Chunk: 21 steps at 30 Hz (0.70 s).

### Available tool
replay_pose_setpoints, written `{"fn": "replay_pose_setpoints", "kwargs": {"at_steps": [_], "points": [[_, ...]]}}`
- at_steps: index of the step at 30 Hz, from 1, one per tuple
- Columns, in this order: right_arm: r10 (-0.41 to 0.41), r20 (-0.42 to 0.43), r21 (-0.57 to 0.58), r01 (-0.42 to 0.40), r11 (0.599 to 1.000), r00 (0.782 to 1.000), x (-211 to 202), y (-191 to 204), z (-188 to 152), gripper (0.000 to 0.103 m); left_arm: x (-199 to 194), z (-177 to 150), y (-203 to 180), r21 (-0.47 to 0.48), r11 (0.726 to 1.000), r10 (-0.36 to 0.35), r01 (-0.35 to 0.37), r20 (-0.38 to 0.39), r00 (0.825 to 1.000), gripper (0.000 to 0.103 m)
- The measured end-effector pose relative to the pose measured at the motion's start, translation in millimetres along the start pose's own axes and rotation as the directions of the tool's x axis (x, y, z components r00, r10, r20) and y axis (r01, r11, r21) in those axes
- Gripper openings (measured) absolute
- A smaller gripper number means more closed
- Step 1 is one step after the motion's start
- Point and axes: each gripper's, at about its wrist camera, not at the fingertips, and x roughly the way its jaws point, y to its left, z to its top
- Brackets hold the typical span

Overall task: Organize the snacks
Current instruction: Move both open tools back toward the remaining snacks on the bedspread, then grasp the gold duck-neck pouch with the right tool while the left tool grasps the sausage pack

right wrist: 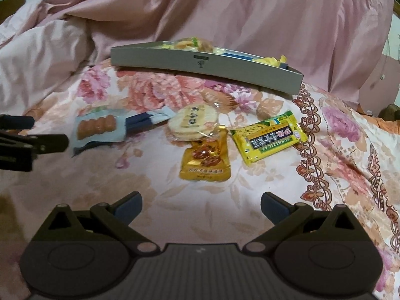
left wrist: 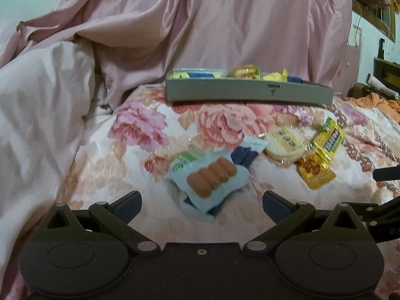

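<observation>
- Snacks lie loose on the floral bedspread [right wrist: 200,182], in front of a grey tray [right wrist: 175,58] that sits toward the far edge and already holds several wrapped pieces.
- The left gripper [left wrist: 202,206] has its jaws spread wide and holds nothing; a light-blue sausage-roll packet [left wrist: 211,178] lies just ahead of the gap, overlapping a dark-blue packet [left wrist: 243,156].
- The right gripper [right wrist: 201,206] is likewise wide open and empty, facing a gold pouch [right wrist: 206,161], a yellow cracker packet [right wrist: 268,137] and a clear-wrapped round rice cracker [right wrist: 192,121], which touches the gold pouch.
- Likely risk on the left: closing on the overlapped packets could pinch both, or drag the lower one along.
- Soft bedding gives under pressure, so flat wrappers may sink or slide away instead of rising between the fingers.
- Glossy foil on the pouch looks slippery; a shallow bite at its edge could let it drop short of the tray.
- Both grippers work close together, so they could collide.
</observation>
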Motion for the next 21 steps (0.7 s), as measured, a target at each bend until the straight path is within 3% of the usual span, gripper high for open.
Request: {"fn": "replay_pose_setpoints", "kwargs": {"at_steps": [7, 15, 21], "points": [[-0.011, -0.003, 0.033, 0.011, 0.999, 1.0, 16.3, -5.6, 1.5, 0.103, 22.2, 14.7, 2.8, 0.073, 0.996, -0.049, 0.045, 0.06, 0.997, 0.102], [-0.004, 0.093, 0.016, 0.003, 1.0, 0.996, 27.2, -7.7, 12.7, 0.103, 53.7, 25.1, 2.6, 0.153, 0.971, -0.187, 0.184, 0.006, 0.982, 0.102], [0.016, 0.102, 0.008, -0.016, 1.0, 0.995, 49.6, -13.2, 26.1, 0.103, 67.3, 21.2, 0.0, 0.23, 0.957, -0.18, 0.179, -0.018, 0.984, 0.102]]}}
